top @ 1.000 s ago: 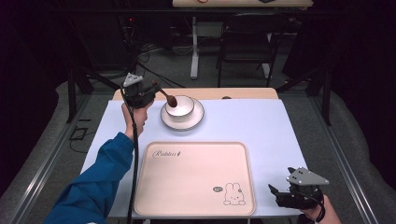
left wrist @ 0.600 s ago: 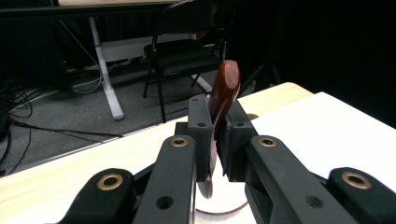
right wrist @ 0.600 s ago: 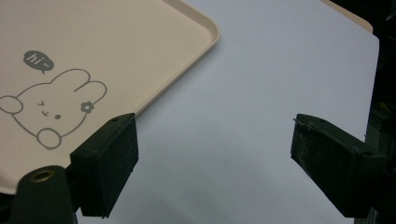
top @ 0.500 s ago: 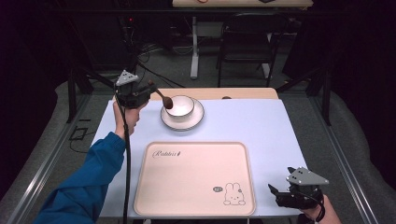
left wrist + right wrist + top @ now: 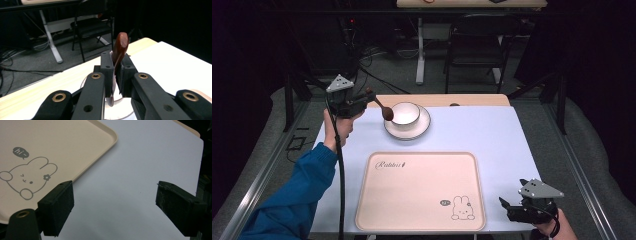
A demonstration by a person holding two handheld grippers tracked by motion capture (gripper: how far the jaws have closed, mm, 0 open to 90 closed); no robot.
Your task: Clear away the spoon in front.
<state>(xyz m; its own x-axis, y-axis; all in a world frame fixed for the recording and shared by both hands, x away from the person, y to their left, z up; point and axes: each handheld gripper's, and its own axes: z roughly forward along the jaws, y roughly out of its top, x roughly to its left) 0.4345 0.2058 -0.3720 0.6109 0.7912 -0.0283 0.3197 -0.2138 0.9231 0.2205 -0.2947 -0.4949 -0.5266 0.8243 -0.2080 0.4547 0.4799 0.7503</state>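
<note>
The bench carries an empty tray at six o'clock and a bowl on its plate at twelve. The left gripper, jaws clenched on a spoon, has it lifted beside the bowl; placing remains. The right gripper idles, jaws released.

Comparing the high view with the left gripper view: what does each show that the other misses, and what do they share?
High view alone: the beige rabbit tray, the white plate under the bowl, the right gripper near the table's front right corner, and the person's blue sleeve.

Left gripper view alone: the left gripper's fingers pressed against the wooden spoon's handle, close up.

Both: the left gripper shut on the spoon, the pale tabletop, and the dark chair behind.
</note>
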